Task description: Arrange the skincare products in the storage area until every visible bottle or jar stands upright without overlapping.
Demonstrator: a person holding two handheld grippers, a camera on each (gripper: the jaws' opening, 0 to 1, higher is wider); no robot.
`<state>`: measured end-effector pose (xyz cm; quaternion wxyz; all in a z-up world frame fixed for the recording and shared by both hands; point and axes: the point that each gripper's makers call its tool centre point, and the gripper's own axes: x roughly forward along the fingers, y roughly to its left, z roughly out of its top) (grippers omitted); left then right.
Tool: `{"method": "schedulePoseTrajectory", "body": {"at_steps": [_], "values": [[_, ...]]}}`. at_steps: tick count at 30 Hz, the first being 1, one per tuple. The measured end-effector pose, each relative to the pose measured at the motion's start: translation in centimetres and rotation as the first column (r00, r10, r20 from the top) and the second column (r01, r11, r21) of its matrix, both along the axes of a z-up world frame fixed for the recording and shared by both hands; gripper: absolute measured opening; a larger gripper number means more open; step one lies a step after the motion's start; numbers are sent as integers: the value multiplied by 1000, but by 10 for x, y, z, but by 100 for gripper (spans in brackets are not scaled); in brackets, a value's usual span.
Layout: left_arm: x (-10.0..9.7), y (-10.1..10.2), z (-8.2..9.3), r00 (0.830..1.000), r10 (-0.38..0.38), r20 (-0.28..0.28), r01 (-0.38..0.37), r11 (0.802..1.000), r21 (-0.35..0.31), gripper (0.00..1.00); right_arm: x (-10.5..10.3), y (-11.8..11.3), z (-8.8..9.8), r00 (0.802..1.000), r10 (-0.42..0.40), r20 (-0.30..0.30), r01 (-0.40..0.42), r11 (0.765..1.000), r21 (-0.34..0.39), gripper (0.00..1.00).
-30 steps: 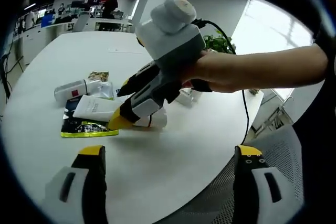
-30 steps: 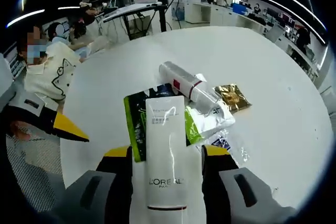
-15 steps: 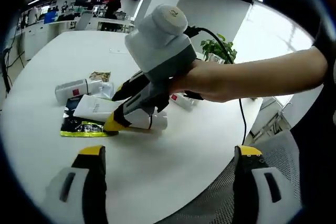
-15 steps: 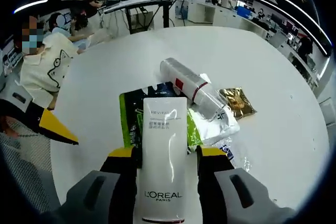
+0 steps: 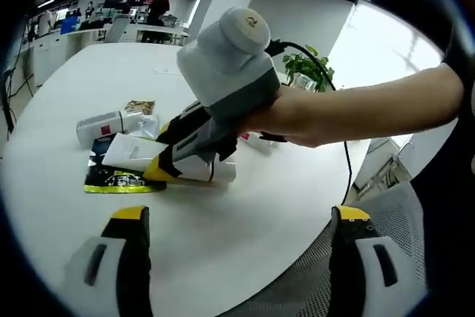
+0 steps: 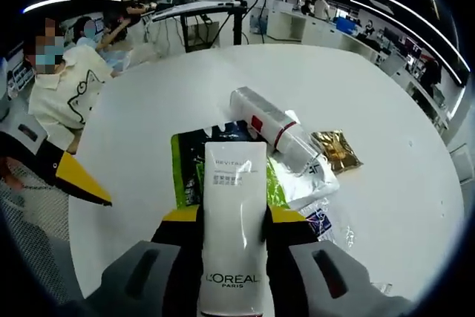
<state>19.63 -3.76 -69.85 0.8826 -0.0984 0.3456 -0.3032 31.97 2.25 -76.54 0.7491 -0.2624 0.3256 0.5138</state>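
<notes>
In the right gripper view, the right gripper (image 6: pixel 231 217) has its jaws closed against both sides of a white tube (image 6: pixel 233 220) lying flat at lower centre, over a green packet (image 6: pixel 184 177) on the white table (image 6: pixel 148 124). Just beyond, right of centre, a white bottle (image 6: pixel 266 125) with a red band lies on its side beside a gold sachet (image 6: pixel 335 149). In the left gripper view, the left gripper (image 5: pixel 236 217) stands wide apart at the bottom, holding nothing, and a hand (image 5: pixel 297 113) holds the right gripper at centre.
</notes>
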Motion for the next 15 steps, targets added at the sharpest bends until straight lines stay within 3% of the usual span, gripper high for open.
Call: {"method": "schedulePoseTrajectory", "body": {"at_steps": [15], "values": [[-2, -4, 7, 1000, -17, 6, 17, 1000, 9, 94, -2, -16, 11, 999, -49, -6, 49, 996, 71, 30]]}}
